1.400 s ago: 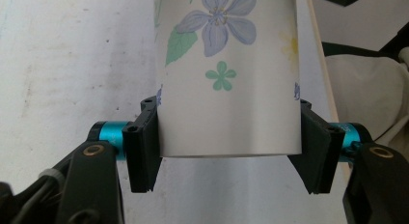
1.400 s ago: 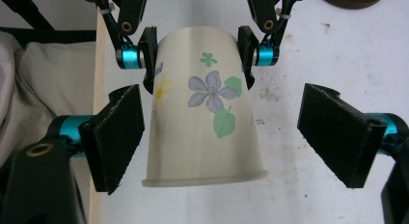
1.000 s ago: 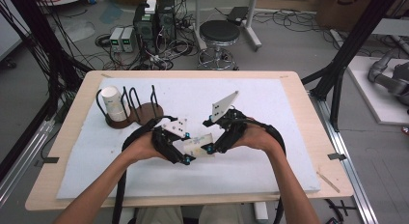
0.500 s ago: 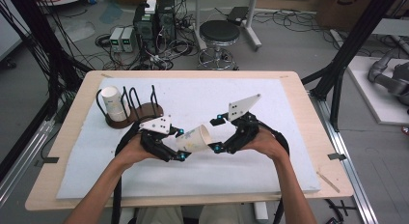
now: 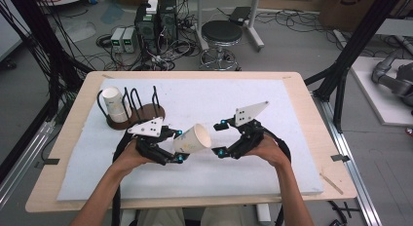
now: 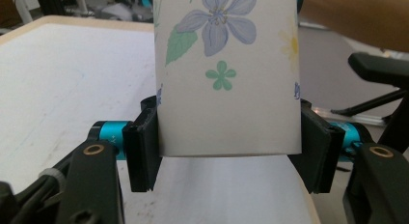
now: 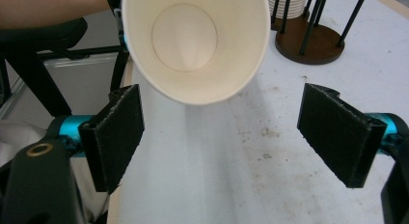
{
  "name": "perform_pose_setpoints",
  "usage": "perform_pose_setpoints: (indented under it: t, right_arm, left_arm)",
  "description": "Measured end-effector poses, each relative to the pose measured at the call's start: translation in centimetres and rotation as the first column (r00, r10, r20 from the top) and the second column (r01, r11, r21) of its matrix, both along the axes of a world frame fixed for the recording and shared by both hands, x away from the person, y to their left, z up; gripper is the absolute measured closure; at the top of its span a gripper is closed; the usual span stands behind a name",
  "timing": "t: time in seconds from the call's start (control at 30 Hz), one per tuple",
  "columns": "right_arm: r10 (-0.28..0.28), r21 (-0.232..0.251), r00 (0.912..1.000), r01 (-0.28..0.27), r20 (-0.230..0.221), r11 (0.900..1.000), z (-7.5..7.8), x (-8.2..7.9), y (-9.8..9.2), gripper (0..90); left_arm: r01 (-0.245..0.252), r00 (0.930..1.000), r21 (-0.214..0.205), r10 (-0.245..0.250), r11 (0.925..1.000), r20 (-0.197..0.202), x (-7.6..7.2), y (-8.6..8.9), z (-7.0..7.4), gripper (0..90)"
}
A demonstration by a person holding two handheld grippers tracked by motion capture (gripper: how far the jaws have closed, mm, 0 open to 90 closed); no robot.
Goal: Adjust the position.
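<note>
A white paper cup with a flower print (image 5: pixel 192 139) (image 6: pixel 226 74) lies on its side in the air, and my left gripper (image 5: pixel 180 145) (image 6: pixel 226 156) is shut on its base end. Its open mouth (image 7: pixel 195 40) faces my right gripper (image 5: pixel 220 138) (image 7: pixel 238 139), which stands open just to the right of the rim with nothing between its pads. Both grippers hover over the white mat (image 5: pixel 204 104) near the table's front middle.
A dark wooden cup rack with black wire posts (image 5: pixel 141 111) (image 7: pixel 308 38) stands at the left of the mat and holds another white cup (image 5: pixel 115 103). The wooden table edge (image 5: pixel 311 104) frames the mat. A stool and cables lie beyond.
The grippers have drawn apart: the right one has let go of the cup and moved right, while the left one keeps it, now tilted on its side with the mouth to the right.
</note>
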State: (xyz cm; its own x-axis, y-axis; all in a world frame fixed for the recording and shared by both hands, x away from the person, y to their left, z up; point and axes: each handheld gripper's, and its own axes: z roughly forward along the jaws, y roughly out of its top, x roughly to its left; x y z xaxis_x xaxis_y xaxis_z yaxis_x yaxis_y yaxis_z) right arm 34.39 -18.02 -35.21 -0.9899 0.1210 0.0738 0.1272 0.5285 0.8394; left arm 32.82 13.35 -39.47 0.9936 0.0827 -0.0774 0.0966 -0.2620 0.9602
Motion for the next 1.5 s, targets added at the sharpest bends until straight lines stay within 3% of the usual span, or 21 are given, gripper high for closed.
perform_pose_setpoints:
  t: [0.23,0.4,1.13,1.33,1.5]
  right_arm:
    - [0.022,0.025,0.9997,-0.022,-0.007,0.9994,-0.8,-0.1,0.5,17.2]
    - [0.026,0.031,0.9996,-0.026,-0.010,0.9992,-1.3,0.0,0.9,17.2]
    - [0.067,0.094,0.9977,-0.067,-0.006,0.9933,-1.0,-0.1,1.8,17.3]
    - [0.086,0.132,0.9963,-0.085,-0.004,0.9877,-0.7,0.0,2.3,17.9]
    - [0.106,0.150,0.9941,-0.108,0.021,0.9828,-0.4,-0.1,2.5,27.5]
  left_arm:
    - [0.004,1.0000,-0.072,-0.004,0.9974,0.006,0.0,-0.1,0.5,36.0]
    - [0.002,1.0000,-0.081,-0.001,0.9967,0.010,0.0,-0.2,0.6,36.0]
    - [0.037,0.9989,-0.022,-0.037,0.9991,0.029,0.2,-2.7,0.7,36.0]
    - [0.045,0.9986,0.003,-0.045,0.9990,0.029,0.2,-3.0,0.5,36.0]
    - [0.042,0.9987,-0.003,-0.042,0.9991,0.028,0.3,-2.8,0.5,36.1]
